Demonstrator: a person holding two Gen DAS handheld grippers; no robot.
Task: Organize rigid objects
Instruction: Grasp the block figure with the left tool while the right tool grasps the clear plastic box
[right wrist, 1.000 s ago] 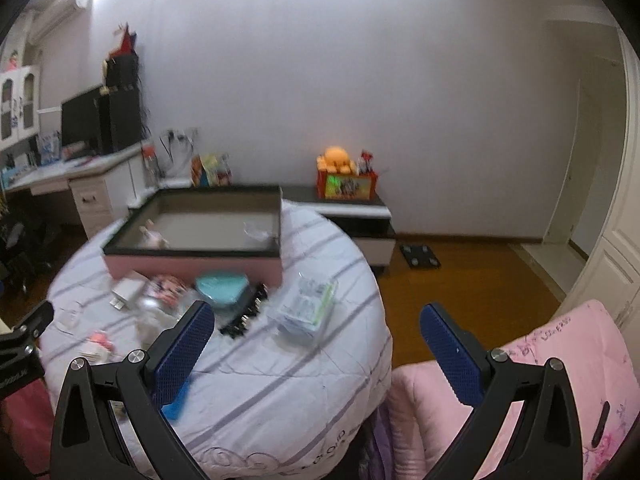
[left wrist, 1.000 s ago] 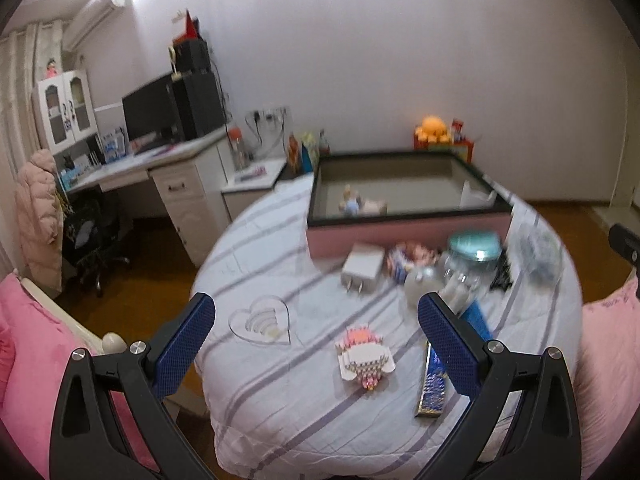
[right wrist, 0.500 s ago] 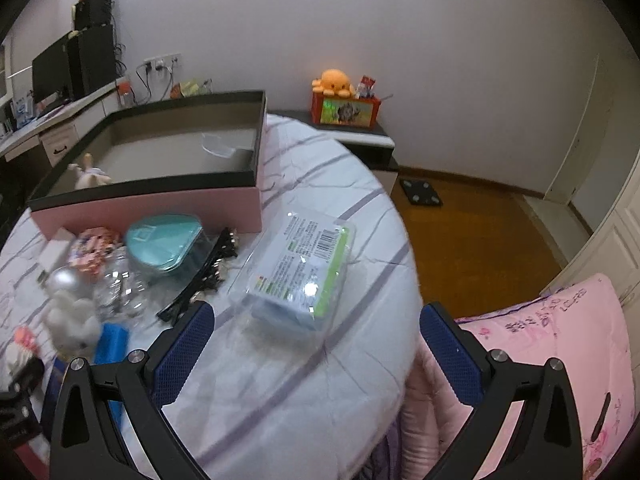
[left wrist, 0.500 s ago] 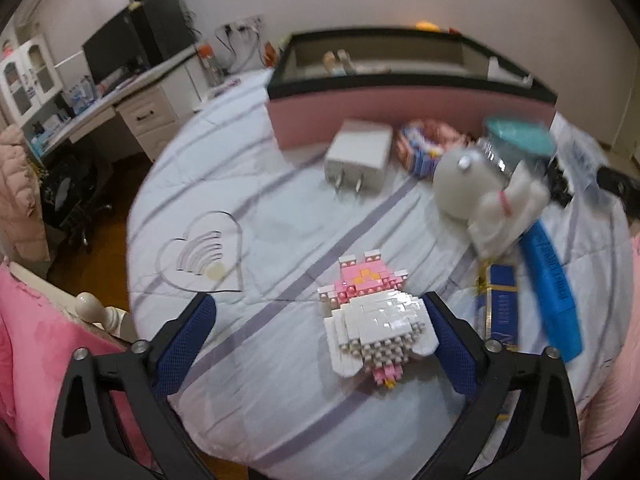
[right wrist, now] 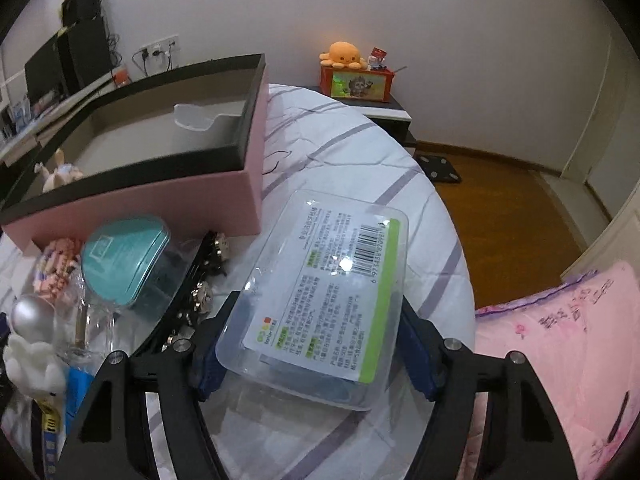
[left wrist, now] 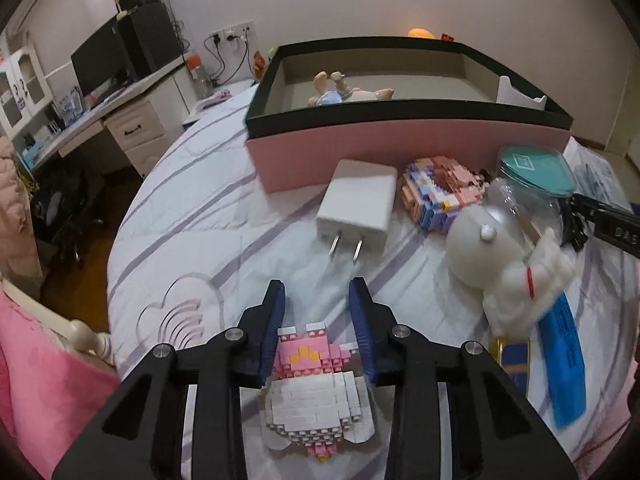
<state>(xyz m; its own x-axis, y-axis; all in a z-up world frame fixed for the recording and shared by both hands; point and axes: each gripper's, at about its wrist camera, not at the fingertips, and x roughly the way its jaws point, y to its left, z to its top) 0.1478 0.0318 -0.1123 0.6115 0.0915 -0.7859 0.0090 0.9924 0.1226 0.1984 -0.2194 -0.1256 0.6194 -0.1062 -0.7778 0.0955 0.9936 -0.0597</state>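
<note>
A pink and white brick figure lies on the striped bed cover. My left gripper stands over it with its jaws closing, and the blue pads touch both sides of the figure's pink top. A clear plastic box with a green-edged label lies near the bed's right edge. My right gripper straddles its near end with the jaws closing, and the pads sit against both of its sides. The open pink box with a black rim stands behind; it holds a small doll and a white piece.
In front of the pink box lie a white charger, a second brick figure, a teal-lidded jar, a white plush toy, black hair clips and a blue pack. A clear heart lies at the left. The desk is far left.
Both grippers came down and forward onto the bed. The left jaws narrowed from wide apart onto the brick figure, and the right jaws narrowed around the clear plastic box.
</note>
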